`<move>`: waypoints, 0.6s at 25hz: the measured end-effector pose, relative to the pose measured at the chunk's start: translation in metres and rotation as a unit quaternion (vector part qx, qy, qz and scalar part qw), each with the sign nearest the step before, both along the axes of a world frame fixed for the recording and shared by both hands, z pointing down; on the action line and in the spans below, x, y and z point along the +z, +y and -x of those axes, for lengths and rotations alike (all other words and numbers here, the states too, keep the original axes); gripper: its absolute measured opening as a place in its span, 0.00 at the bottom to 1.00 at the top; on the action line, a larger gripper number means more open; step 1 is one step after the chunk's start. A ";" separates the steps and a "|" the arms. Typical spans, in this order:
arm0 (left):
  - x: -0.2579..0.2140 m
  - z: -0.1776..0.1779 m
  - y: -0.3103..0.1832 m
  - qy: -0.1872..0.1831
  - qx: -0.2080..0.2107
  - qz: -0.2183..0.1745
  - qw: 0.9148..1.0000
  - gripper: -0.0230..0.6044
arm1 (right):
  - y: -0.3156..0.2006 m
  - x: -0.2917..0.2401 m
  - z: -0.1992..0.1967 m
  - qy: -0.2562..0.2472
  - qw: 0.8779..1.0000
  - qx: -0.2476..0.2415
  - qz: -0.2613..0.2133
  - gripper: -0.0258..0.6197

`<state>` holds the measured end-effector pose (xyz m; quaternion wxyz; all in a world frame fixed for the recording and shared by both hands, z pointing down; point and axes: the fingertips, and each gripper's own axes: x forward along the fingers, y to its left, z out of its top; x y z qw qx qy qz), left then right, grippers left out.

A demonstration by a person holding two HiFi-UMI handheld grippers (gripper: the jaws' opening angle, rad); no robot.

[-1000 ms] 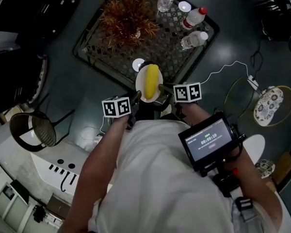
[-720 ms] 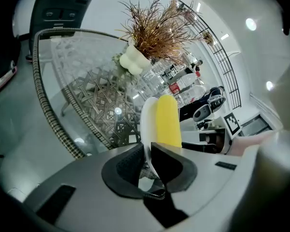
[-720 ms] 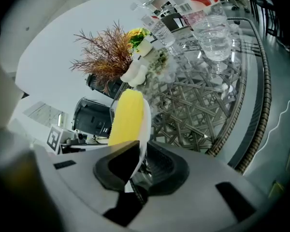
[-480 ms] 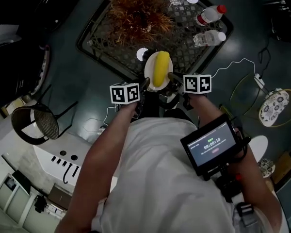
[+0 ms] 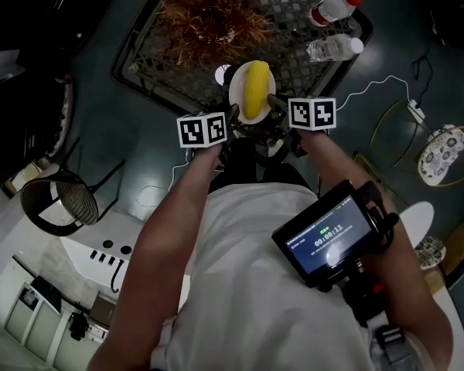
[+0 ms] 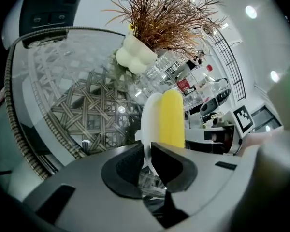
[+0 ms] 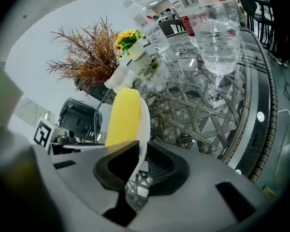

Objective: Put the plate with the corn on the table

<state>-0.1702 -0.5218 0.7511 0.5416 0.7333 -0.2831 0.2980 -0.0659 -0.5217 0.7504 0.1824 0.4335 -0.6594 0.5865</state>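
Observation:
A small white plate [image 5: 235, 93] carrying a yellow corn cob [image 5: 254, 90] hangs over the near edge of the woven glass-topped table [image 5: 174, 76]. My left gripper [image 5: 233, 117] is shut on the plate's left rim and my right gripper [image 5: 271, 104] is shut on its right rim. From the left gripper view the plate [image 6: 149, 122] stands edge-on between the jaws with the corn [image 6: 172, 120] behind it. The right gripper view shows the plate rim [image 7: 143, 129] pinched the same way, the corn [image 7: 123, 116] to its left.
A dried-plant vase [image 5: 209, 10] stands mid-table, with water bottles [image 5: 334, 46] at the far right and a small white disc [image 5: 221, 73] beside the plate. A wire stool [image 5: 58, 199] stands at left and a round stand [image 5: 441, 151] at right on the dark floor.
Both grippers have carried the plate with the corn forward and up the view, from before the table's near edge to over it. Their hold on the plate is unchanged.

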 end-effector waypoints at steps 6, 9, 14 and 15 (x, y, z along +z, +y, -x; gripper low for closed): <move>0.003 -0.005 -0.010 -0.028 0.028 -0.027 0.999 0.12 | -0.009 0.004 -0.006 0.023 1.000 0.001 -0.006 0.13; 0.004 -0.006 -0.010 -0.036 0.037 -0.033 0.998 0.12 | -0.009 0.006 -0.005 0.030 1.000 0.003 -0.005 0.13; 0.004 -0.008 -0.011 -0.043 0.053 -0.045 0.997 0.12 | -0.009 0.008 -0.004 0.050 0.999 -0.014 -0.011 0.13; 0.005 -0.008 -0.011 -0.043 0.055 -0.045 0.997 0.12 | -0.008 0.008 -0.004 0.052 0.998 -0.014 -0.012 0.13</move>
